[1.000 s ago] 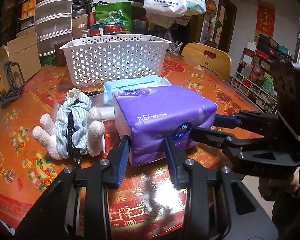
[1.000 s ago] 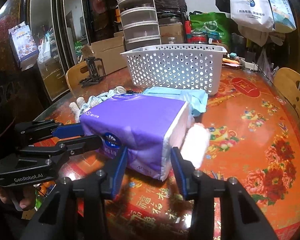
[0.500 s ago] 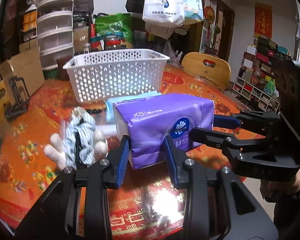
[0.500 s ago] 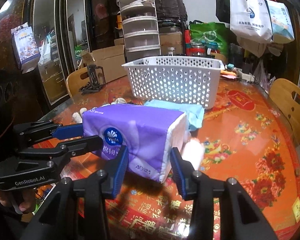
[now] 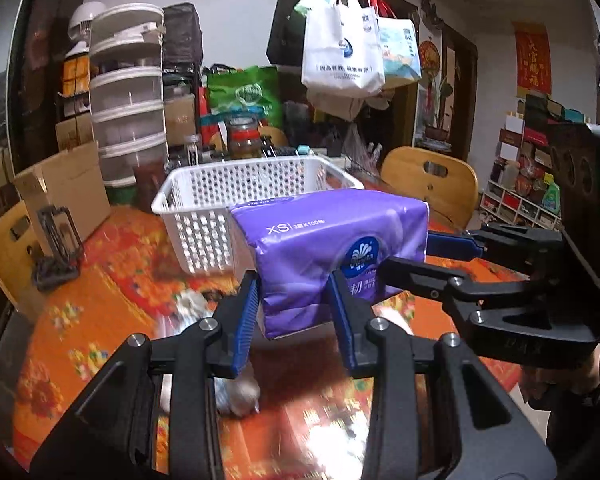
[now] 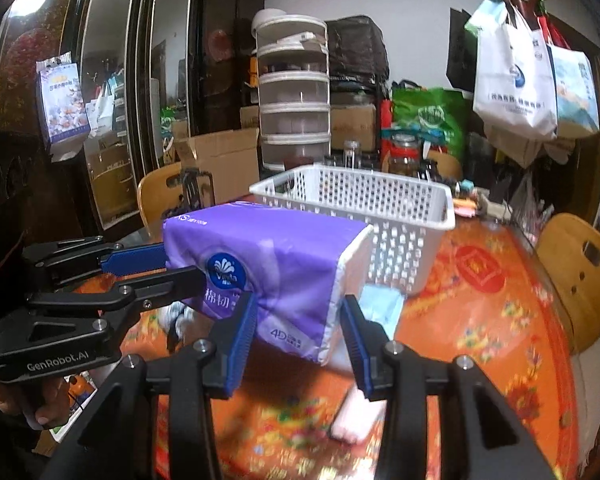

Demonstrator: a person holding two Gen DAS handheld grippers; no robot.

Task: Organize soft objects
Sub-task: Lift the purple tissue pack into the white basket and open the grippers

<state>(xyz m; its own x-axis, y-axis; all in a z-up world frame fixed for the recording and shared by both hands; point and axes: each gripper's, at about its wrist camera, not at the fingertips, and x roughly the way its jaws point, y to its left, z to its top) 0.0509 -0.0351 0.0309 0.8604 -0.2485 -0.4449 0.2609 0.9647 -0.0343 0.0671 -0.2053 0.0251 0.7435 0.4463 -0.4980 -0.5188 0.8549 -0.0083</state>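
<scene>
A purple tissue pack (image 5: 328, 240) hangs in the air over the table, held from two sides. My left gripper (image 5: 294, 284) is shut on its near end, blue pads pressed into the wrapping. My right gripper (image 5: 408, 256) clamps it from the right. In the right wrist view the pack (image 6: 268, 252) sits between the right gripper (image 6: 300, 304) pads, and the left gripper (image 6: 176, 260) grips its left end. The white perforated basket (image 5: 204, 196) stands just behind the pack, its inside mostly hidden. A blurred plush toy (image 5: 192, 304) lies on the table below.
A light blue pack (image 6: 380, 308) lies in front of the basket (image 6: 380, 188), with a pale soft roll (image 6: 356, 416) nearer. A black stand (image 5: 56, 240) and cardboard box (image 5: 68, 192) sit left. Wooden chairs (image 6: 580, 276) ring the orange flowered table (image 6: 500, 312).
Both grippers have risen together with the purple pack, lifting it off the table to about the basket's rim height. The plush toy and blue pack stayed below.
</scene>
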